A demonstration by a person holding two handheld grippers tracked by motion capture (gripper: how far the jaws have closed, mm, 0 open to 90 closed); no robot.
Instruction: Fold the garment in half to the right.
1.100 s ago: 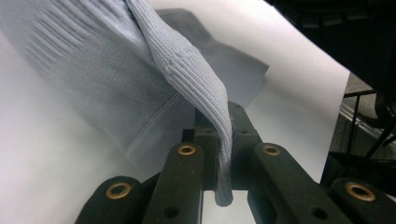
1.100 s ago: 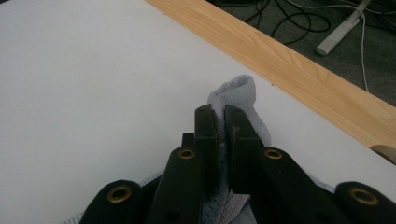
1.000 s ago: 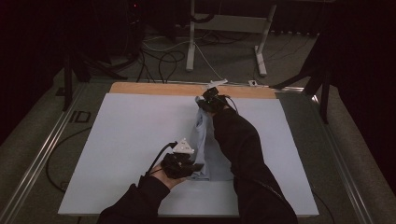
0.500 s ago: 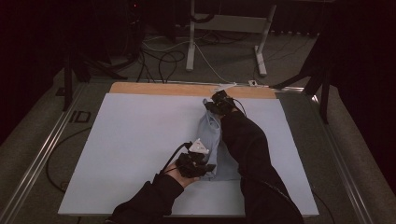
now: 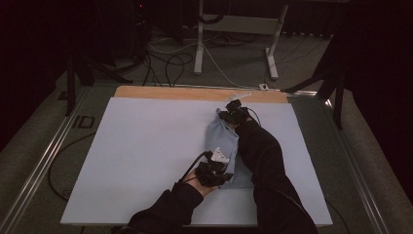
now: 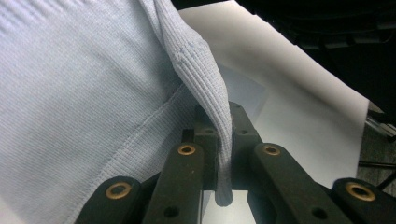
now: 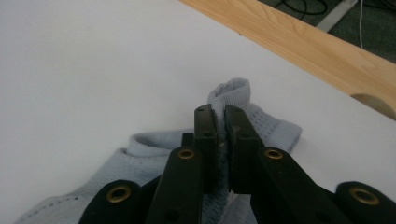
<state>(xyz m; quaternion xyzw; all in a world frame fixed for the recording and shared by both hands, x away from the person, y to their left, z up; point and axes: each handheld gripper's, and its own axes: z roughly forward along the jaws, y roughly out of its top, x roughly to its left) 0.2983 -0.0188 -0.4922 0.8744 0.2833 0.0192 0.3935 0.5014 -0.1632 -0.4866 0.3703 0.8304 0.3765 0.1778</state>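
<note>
You have a pale blue knitted garment point(image 5: 225, 146) stretched lengthwise on the white counter point(image 5: 146, 156), right of the middle, running from near your body toward the far wooden edge strip point(image 5: 195, 93).

Your left tongs point(image 5: 221, 168) sit at the near end of the garment. In the left gripper view, those tongs point(image 6: 224, 140) are clenched on a ribbed edge of the fabric point(image 6: 201, 79): the strip of knit runs down between the 2 black jaws and pokes out below them, while the rest of the cloth spreads away to the left of that view. The white counter sheet shows behind the fabric at the right.

Your right tongs point(image 5: 233, 111) are at the far end of the garment, near the wooden strip. In the right gripper view, those tongs point(image 7: 220, 126) are pinched tight on a bunched fold of the same knit point(image 7: 229, 91), which rises in a small rolled hump just past the jaw tips. More of the cloth lies on the counter on both sides of the jaws, with a ribbed hem point(image 7: 144, 140) curling at the left. The wooden edge strip point(image 7: 299, 44) crosses the upper right of that view.

Your right forearm, in a dark sleeve point(image 5: 263, 156), lies along the right side of the garment and covers part of it. Your left sleeve point(image 5: 165, 209) comes in from the bottom edge toward the near end.
</note>
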